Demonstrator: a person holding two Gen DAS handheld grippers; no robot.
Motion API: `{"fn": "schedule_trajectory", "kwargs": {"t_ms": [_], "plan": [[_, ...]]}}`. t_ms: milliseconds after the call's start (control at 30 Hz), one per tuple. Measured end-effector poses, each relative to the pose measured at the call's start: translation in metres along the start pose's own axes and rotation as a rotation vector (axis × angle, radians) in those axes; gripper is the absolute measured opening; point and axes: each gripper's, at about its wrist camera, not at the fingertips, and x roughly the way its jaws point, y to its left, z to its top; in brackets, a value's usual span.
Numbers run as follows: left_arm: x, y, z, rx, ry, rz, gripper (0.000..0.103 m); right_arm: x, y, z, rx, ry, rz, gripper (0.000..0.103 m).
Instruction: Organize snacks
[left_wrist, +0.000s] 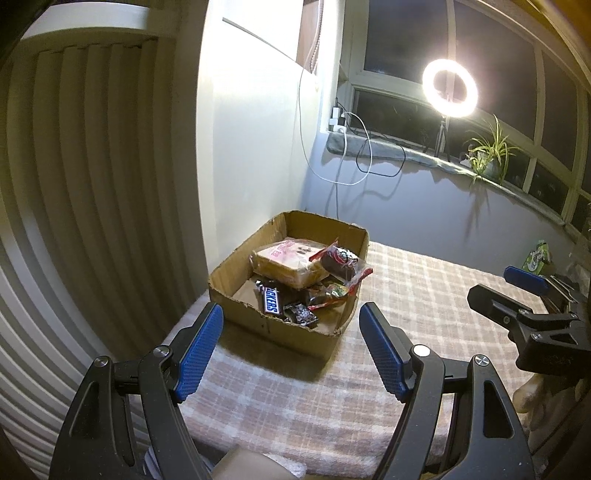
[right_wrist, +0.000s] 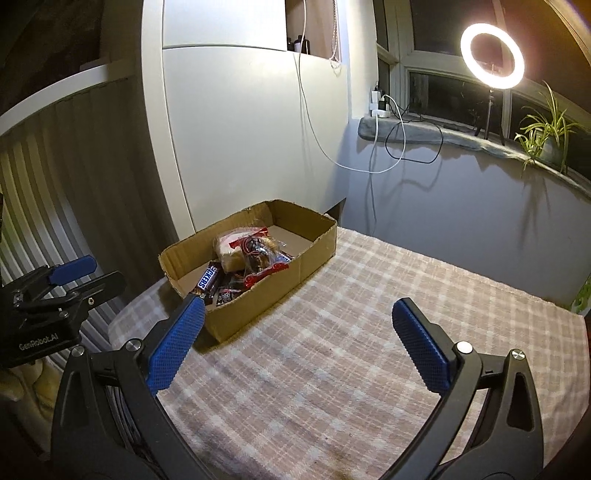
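A shallow cardboard box stands on the checked cloth near the wall. It holds several snacks: a wrapped sponge cake, a Snickers bar, a red-edged dark pack and small dark wrappers. My left gripper hovers open just in front of the box, nothing between its blue pads. My right gripper hangs open over the cloth to the right of the box, also with nothing between its pads. Each gripper shows at the edge of the other's view.
A green snack pack lies at the table's far right edge. Behind are a white cabinet, a ribbed panel, a windowsill with hanging cables, a ring light and a potted plant.
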Motion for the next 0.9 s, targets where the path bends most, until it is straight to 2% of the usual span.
{"fn": "schedule_trajectory", "kwargs": {"t_ms": [900], "plan": [[-0.0079,-0.0064,0.0013,0.017,-0.022,-0.004,0.076,-0.0080,-0.0003,-0.0027,0.005,-0.003,-0.019,0.103]]}}
